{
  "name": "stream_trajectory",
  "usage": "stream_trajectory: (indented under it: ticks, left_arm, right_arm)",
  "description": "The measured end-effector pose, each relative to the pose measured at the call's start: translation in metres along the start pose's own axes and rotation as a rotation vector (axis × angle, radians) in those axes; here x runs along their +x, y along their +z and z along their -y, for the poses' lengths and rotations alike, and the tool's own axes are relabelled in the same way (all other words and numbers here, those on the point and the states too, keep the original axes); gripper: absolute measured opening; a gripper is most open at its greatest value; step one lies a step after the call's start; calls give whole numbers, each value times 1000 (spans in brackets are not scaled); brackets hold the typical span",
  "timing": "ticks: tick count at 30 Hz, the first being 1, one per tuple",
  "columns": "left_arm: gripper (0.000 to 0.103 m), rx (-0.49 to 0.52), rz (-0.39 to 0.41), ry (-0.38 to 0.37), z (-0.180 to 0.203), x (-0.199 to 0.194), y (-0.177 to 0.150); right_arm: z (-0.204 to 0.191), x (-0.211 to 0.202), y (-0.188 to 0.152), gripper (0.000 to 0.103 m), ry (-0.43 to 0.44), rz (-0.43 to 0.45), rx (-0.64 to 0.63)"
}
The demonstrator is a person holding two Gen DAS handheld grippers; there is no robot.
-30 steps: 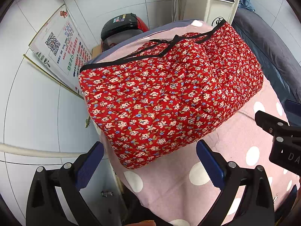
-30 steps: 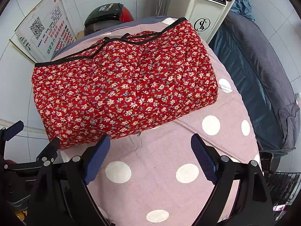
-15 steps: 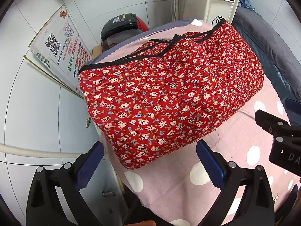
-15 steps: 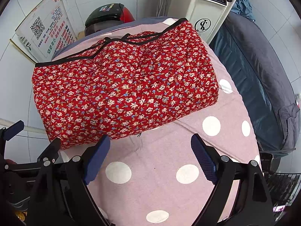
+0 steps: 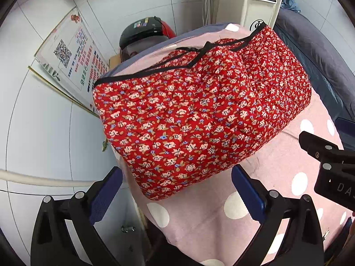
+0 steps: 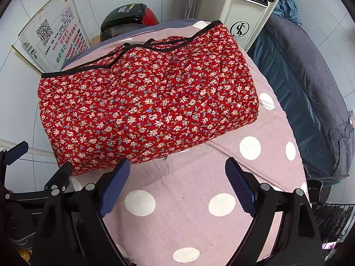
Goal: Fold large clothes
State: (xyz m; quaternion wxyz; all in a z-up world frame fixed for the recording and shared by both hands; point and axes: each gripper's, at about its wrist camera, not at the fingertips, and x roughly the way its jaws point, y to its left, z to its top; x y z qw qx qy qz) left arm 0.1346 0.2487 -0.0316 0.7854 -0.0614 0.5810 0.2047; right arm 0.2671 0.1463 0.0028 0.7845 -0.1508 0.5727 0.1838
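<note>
Nothing has visibly shifted over the last second: the folded garment lies where it lay, and both grippers hang at the same height with their fingers just as wide. That garment, a red quilted floral piece edged with black trim, sits folded into a thick rectangular bundle on the far half of the pink polka-dot cover, its near edge just ahead of the fingertips and its far trimmed edge towards the wall. The left gripper stands spread apart with nothing between its blue pads, poised over the cover's left corner, close to the bundle's near left corner. The right gripper is likewise spread and empty above bare dotted cover, its left pad close to the bundle's near edge. Behind the table a white machine with a control panel stands against the tiled wall, a black and red helmet to its left, and a printed poster leans further left. A dark grey cover drapes something on the right.
</note>
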Motion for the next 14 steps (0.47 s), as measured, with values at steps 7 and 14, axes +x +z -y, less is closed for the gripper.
stream_trajectory:
  ticks: [7, 14]
  left_arm:
    - [96, -16, -18, -21, -2, 1, 1]
    - [96, -21, -37, -32, -3, 3, -1]
  right_arm:
    - [-2, 1, 0, 87, 2, 1, 0]
    - [-3, 0, 1, 87, 2, 3, 0]
